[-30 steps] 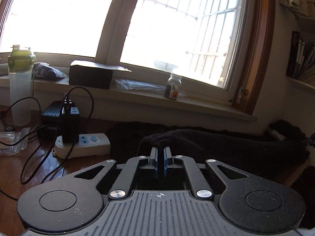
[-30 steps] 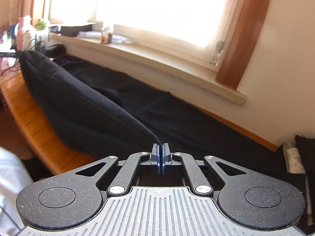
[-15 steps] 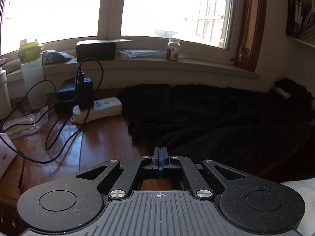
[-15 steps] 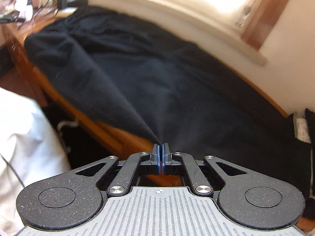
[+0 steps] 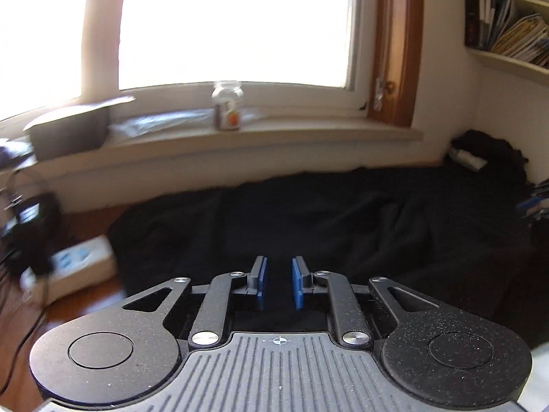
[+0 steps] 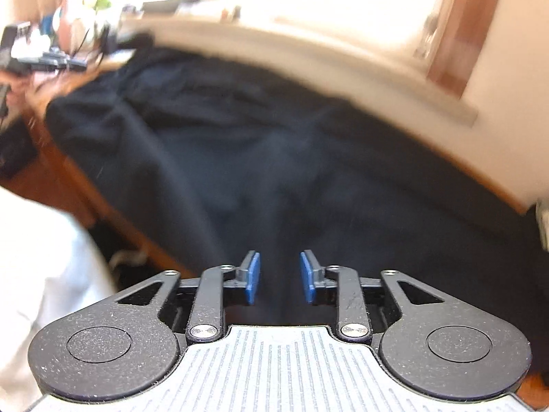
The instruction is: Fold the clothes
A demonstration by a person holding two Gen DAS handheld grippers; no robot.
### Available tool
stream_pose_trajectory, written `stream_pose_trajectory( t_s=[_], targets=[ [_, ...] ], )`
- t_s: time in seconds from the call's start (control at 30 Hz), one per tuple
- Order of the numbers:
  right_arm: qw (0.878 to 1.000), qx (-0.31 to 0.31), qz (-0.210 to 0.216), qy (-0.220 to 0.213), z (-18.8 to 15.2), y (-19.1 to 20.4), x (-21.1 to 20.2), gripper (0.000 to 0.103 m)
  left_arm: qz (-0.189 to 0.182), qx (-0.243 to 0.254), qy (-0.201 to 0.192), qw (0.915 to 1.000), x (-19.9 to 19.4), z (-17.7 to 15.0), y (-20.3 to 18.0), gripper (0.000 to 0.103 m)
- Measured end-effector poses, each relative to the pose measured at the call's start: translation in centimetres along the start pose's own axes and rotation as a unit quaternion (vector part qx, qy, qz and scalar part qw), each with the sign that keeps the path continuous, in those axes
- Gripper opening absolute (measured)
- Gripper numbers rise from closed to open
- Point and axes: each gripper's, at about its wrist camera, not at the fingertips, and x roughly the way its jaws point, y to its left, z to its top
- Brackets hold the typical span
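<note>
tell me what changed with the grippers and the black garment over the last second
Both grippers let go: the left gripper and right gripper, clamped on the black garment a second ago, are opening, pads apart and pinching nothing. The garment, then lifted in a fold, now lies flat on the wooden table. The left view swung right along the windowsill. The jar on the sill and the power strip stayed put.

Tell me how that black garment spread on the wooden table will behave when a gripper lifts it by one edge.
The black garment will probably be floppy: it lies in soft wrinkles and drapes over the wooden table edge. It will likely sag and trail rather than hold shape. It looks like thick knit fabric, so perhaps fairly heavy and not slippery against the blue pads.
</note>
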Motion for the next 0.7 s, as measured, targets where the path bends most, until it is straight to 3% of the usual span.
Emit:
stream_pose_trajectory(
  t_s=[0.03, 0.1, 0.27, 0.4, 0.53, 0.63, 0.7],
  targets=[
    [1.0, 0.009, -0.008, -0.012, 0.4, -0.6, 1.1, 0.049, -0.009, 0.004, -0.002, 1.0, 1.5, 0.6, -0.4, 0.028],
    [0.999, 0.023, -0.02, -0.03, 1.0, -1.9, 3.7, 0.05, -0.03, 0.012, 0.002, 0.9995, 4.6, 1.8, -1.0, 0.041],
    [0.997, 0.054, -0.047, -0.027, 1.5, -6.4, 9.9, 0.051, -0.097, 0.068, 0.055, 0.9915, 11.0, 2.4, -4.1, 0.045],
    [0.994, 0.078, -0.071, -0.035, 0.8, -9.6, 11.8, 0.055, -0.115, 0.102, 0.077, 0.9851, 14.0, 2.4, -6.5, 0.046],
    [0.992, 0.091, -0.066, -0.053, -0.3, -11.3, 12.5, 0.066, -0.126, 0.097, 0.085, 0.9837, 16.8, 3.5, -7.4, 0.054],
    [0.99, 0.106, -0.059, -0.069, -1.0, -12.5, 12.8, 0.074, -0.156, 0.08, 0.089, 0.9804, 18.7, 4.1, -7.7, 0.054],
    [0.988, 0.125, -0.051, -0.074, -1.4, -13.1, 12.9, 0.074, -0.176, 0.07, 0.09, 0.9778, 19.7, 4.4, -7.9, 0.046]
  ],
)
